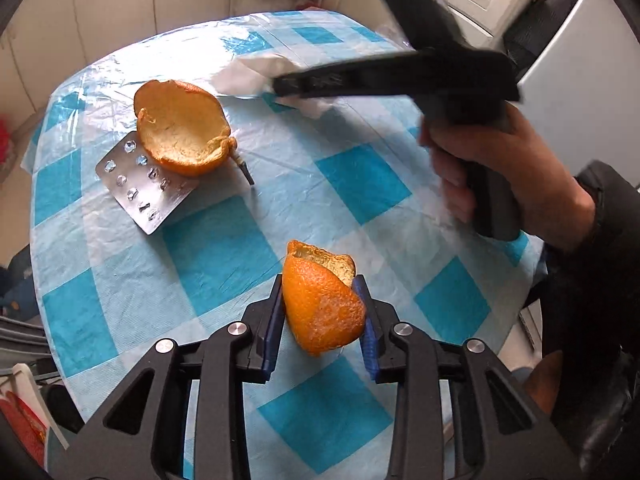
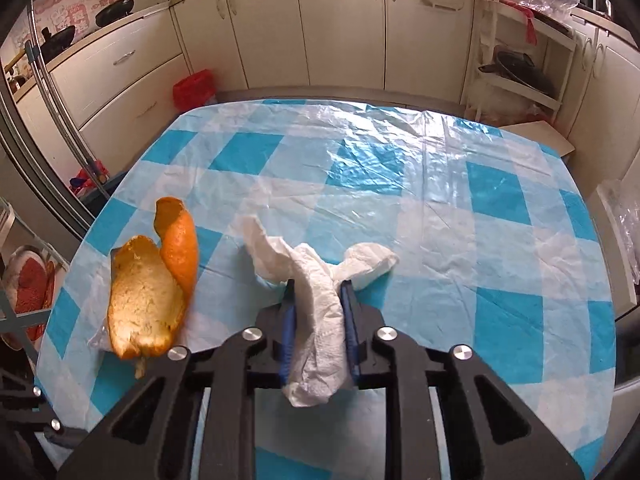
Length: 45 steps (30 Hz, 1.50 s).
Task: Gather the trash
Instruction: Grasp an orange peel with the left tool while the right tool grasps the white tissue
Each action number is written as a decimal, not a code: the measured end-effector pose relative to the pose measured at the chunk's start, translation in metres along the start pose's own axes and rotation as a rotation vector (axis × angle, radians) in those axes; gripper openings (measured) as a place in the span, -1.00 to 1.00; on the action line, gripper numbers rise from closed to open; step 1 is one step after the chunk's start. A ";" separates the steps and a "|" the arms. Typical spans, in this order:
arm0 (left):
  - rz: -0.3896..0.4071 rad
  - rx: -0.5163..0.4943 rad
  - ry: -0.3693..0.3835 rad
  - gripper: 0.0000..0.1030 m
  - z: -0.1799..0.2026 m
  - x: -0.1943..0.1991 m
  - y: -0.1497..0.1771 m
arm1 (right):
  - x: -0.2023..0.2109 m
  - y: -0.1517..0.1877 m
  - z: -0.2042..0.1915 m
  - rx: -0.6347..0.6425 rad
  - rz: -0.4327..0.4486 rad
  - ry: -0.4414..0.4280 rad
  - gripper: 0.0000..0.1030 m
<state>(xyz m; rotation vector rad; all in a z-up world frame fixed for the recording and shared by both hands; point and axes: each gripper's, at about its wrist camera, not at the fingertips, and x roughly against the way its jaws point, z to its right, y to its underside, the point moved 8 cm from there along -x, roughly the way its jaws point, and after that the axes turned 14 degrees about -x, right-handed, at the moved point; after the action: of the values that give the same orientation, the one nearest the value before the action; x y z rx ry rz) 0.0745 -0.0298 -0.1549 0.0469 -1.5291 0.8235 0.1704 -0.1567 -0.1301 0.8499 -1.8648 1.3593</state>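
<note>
My left gripper (image 1: 320,280) is shut on a piece of orange peel (image 1: 320,304), held above the checkered tablecloth (image 1: 360,184). A larger cup-shaped orange peel (image 1: 182,126) lies at the far left, resting partly on an empty silver blister pack (image 1: 144,184). My right gripper (image 2: 318,286) is shut on a crumpled white paper tissue (image 2: 316,312), whose ends trail on the cloth. In the left wrist view the right gripper (image 1: 280,86) reaches over the tissue (image 1: 248,76) at the far side. The large peel also shows in the right wrist view (image 2: 148,300), at the left.
A small dark stub (image 1: 245,168) lies beside the large peel. The table has a blue and white plastic-covered cloth (image 2: 440,184). Kitchen cabinets (image 2: 340,28) stand beyond the far edge, a white rack (image 2: 516,64) at the back right, a red bag (image 2: 192,90) on the floor.
</note>
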 end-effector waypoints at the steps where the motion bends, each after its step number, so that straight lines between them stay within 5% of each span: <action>1: 0.006 0.007 -0.014 -0.41 0.003 -0.002 -0.002 | 0.007 0.006 0.008 0.009 0.000 0.008 -0.66; 9: 0.065 0.085 -0.061 -0.38 0.025 -0.007 -0.012 | 0.065 0.056 0.091 -0.064 -0.042 0.036 -0.68; 13: 0.088 0.139 -0.075 -0.11 0.031 -0.006 -0.011 | 0.088 0.070 0.110 -0.126 -0.024 0.030 -0.58; 22: 0.107 0.157 -0.126 0.04 0.048 -0.009 -0.009 | 0.095 0.088 0.103 -0.126 -0.011 0.003 0.05; 45: 0.134 0.139 -0.204 0.18 0.049 0.001 -0.019 | 0.096 0.087 0.097 -0.146 0.037 -0.021 0.20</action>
<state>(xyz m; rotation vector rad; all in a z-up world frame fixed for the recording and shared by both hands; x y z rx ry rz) 0.0423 -0.0683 -0.1410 0.1355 -1.6775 1.0576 0.0322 -0.2404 -0.1202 0.7611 -1.9785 1.2228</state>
